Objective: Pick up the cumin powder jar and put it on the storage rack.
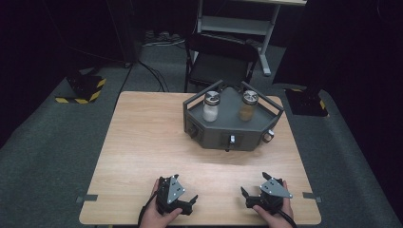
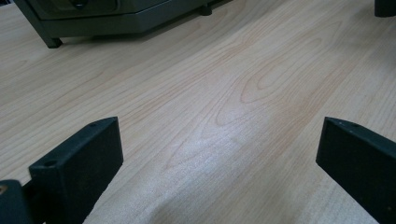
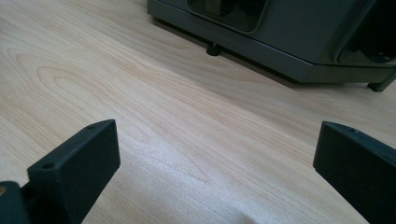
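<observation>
Grippers (image 1: 192, 202) (image 1: 247, 192) rest open; tray (image 1: 228, 130) holds white-filled jar (image 1: 210, 107) and tan-filled jar (image 1: 247, 106).

I'm looking at a light wood table (image 1: 142, 142) on grey carpet (image 1: 47, 142). Beyond its far edge stands 1 dark folding chair (image 1: 219, 59), and behind that a grey metal stand (image 1: 237, 23). 2 black blocks with yellow stripes (image 1: 85, 88) (image 1: 306, 100) sit on the floor either side. The room beyond is dark.
</observation>
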Motion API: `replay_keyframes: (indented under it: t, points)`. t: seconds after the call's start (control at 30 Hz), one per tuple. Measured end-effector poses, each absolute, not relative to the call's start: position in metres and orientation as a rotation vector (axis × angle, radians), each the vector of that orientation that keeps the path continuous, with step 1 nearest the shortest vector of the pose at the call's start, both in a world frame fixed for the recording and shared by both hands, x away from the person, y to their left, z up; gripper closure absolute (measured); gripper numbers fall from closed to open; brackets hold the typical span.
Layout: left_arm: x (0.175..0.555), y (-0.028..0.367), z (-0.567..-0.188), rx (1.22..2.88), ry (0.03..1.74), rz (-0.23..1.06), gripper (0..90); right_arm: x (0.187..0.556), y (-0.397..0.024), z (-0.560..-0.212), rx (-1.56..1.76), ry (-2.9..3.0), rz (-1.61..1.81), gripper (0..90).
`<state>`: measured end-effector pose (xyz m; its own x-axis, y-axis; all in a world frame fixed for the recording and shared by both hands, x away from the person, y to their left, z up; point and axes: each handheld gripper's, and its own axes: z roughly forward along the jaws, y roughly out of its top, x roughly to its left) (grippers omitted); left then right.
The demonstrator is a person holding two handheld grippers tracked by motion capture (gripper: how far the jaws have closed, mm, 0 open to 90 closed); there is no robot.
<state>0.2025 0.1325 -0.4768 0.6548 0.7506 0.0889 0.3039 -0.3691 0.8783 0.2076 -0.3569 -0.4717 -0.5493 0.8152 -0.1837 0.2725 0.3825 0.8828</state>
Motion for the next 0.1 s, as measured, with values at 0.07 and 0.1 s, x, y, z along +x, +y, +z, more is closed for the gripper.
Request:
replay_keyframes:
  t: [0.07,0.1]
  points:
    - [0.2042,0.1330,-0.4764,1.954,0.821,0.604,1.0,0.2067,-0.3582,-0.4719,0.935,2.021,1.133,0.5]
    - [0.2048,0.1330,-0.4761,1.956,0.822,0.604,1.0,0.2064,-0.3583,-0.4720,0.933,2.021,1.132,0.5]
